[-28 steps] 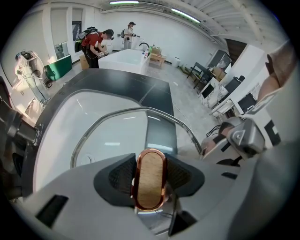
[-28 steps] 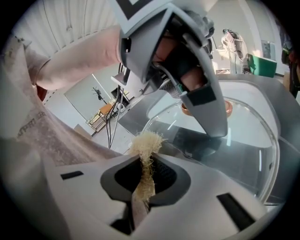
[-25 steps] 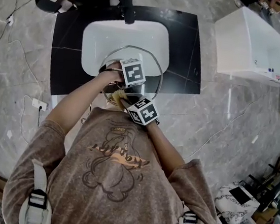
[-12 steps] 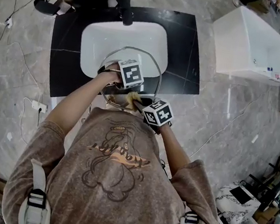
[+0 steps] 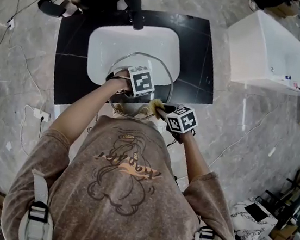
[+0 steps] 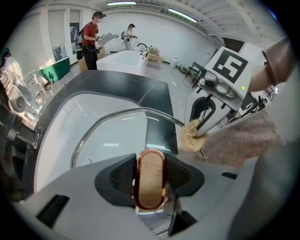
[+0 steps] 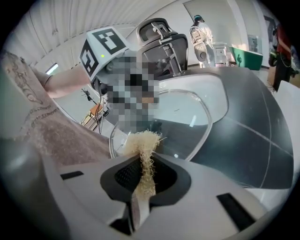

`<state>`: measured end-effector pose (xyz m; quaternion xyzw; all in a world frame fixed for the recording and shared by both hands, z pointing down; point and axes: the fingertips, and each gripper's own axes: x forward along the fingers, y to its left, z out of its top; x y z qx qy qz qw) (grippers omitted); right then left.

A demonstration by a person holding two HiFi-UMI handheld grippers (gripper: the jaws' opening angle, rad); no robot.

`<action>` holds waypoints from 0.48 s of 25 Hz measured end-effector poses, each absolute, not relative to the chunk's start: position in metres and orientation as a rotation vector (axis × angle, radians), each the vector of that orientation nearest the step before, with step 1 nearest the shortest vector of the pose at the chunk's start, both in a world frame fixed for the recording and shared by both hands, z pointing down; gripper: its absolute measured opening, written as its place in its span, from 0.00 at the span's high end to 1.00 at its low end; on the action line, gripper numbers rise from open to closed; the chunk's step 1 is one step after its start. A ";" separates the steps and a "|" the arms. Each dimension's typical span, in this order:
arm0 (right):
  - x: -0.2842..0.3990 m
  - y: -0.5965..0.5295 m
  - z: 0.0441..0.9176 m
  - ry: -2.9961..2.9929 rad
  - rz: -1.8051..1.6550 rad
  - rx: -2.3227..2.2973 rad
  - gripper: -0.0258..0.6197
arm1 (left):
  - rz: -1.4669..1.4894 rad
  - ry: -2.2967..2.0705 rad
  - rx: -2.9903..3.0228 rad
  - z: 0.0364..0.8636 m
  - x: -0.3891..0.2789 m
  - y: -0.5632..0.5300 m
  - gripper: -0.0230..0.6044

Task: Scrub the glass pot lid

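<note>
My right hand-held gripper [image 7: 143, 176], clenched on the tan fibrous scrub pad [image 7: 140, 143], has slid right to the rim of the round glass pot lid [image 6: 117, 136], so this stroke is probably ending. My left hand-held gripper [image 6: 150, 174] clamps the lid's copper-rimmed knob [image 6: 150, 187] over the front of the white sink basin [image 5: 108, 40]. The black surface [image 5: 197, 51] lies open to the right.

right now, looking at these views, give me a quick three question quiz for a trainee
1. True or false: the left gripper is open and empty.
2. The right gripper grips: A a tan fibrous scrubber, B a blue sponge, C nothing?
3. Fill in: the glass lid hangs partly over the white ___.
Key: 1 false, it is shut on the lid knob; 2 A; 3 sink.
</note>
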<state>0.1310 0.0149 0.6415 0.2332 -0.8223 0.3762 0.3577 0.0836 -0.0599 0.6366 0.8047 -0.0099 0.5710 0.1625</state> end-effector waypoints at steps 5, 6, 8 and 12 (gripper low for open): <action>0.158 -0.007 0.646 -2.091 0.982 0.701 0.88 | 1.634 -0.042 2.314 0.638 0.082 -0.061 0.67; 0.163 -0.012 0.646 -2.087 0.989 0.722 0.88 | 1.637 -0.045 2.314 0.639 0.082 -0.062 0.67; 0.173 -0.023 0.648 -2.079 1.002 0.762 0.88 | 1.627 -0.031 2.311 0.638 0.083 -0.061 0.67; 0.184 -0.046 0.649 -2.069 0.997 0.793 0.88 | 1.637 -0.038 2.313 0.640 0.082 -0.063 0.67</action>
